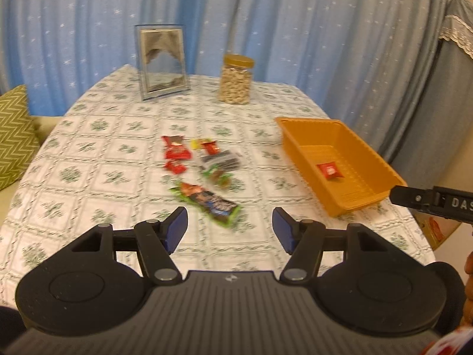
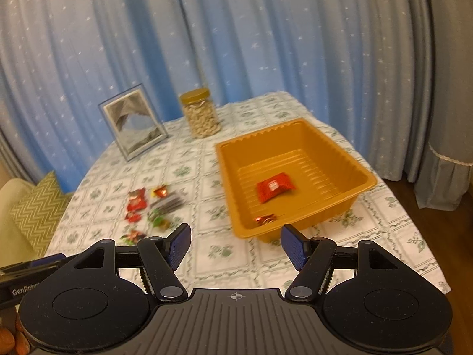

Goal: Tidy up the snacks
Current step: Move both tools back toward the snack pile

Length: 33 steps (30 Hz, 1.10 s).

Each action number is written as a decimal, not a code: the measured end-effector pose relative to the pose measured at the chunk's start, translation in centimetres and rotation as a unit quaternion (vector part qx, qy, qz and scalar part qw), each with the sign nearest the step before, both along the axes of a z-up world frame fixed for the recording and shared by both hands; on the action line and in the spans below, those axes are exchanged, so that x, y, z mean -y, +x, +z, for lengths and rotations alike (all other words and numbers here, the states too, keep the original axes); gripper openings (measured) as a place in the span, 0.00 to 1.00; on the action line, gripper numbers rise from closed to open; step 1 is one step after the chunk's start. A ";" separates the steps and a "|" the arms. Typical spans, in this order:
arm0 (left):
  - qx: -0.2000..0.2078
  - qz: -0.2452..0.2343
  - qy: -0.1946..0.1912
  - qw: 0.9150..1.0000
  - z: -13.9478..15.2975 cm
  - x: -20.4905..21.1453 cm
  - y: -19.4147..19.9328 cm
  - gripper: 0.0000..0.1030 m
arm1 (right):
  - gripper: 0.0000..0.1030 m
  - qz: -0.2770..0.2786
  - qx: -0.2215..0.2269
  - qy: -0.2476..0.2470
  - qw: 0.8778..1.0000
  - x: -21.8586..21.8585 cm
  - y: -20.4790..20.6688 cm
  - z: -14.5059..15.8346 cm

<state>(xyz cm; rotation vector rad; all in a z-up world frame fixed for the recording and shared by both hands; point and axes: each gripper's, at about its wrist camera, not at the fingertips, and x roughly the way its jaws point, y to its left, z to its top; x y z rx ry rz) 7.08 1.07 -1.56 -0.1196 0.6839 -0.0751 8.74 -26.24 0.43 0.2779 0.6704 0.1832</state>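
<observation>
Both my left tool [image 1: 230, 225] and right tool [image 2: 235, 244] are wide and empty; loose snacks [image 1: 204, 171] crowd the surface [image 1: 118, 124] beside the orange tray [image 2: 366, 182], so I risk pinching two wrappers together

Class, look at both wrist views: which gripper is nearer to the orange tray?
Right. The right gripper hangs open just before the orange tray; the left gripper faces the loose snacks, tray off to its right.
</observation>
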 end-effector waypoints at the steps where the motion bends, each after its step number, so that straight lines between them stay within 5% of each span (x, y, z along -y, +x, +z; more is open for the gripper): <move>1: -0.002 0.005 -0.001 1.000 -0.1 -0.3 -0.1 0.58 | 0.65 0.005 0.000 -0.002 1.000 -0.4 -0.1 0.0; 29: -0.024 0.050 -0.011 0.998 -2.0 -3.5 1.6 0.61 | 0.65 0.069 -0.010 -0.030 0.997 -4.1 0.1 -2.9; 33: -0.032 0.057 -0.015 0.998 -2.9 -3.4 2.8 0.61 | 0.50 0.077 -0.019 -0.031 0.996 -4.7 1.1 -4.1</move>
